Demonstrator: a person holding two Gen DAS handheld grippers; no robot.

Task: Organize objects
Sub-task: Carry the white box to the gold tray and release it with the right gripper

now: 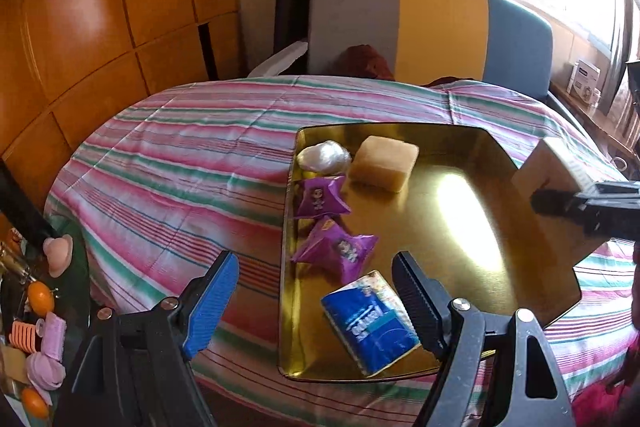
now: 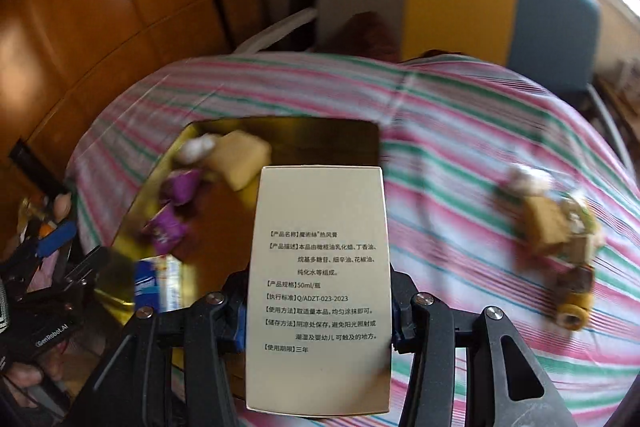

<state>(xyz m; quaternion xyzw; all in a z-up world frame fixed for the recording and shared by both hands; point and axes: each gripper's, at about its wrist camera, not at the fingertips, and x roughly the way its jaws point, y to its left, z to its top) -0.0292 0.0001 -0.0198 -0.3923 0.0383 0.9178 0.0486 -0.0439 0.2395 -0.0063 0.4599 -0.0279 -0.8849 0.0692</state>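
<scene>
Left wrist: gold tray point(image 1: 460, 227) holds snack packets point(image 1: 320, 198).

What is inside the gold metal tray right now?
The gold metal tray holds a white plastic-wrapped ball, a tan sponge block, two purple snack packets and a blue tissue pack. Anything beneath these is hidden.

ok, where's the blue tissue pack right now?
The blue tissue pack lies in the gold tray's near left corner in the left wrist view, just below the two purple snack packets, between the open left gripper's fingers.
</scene>
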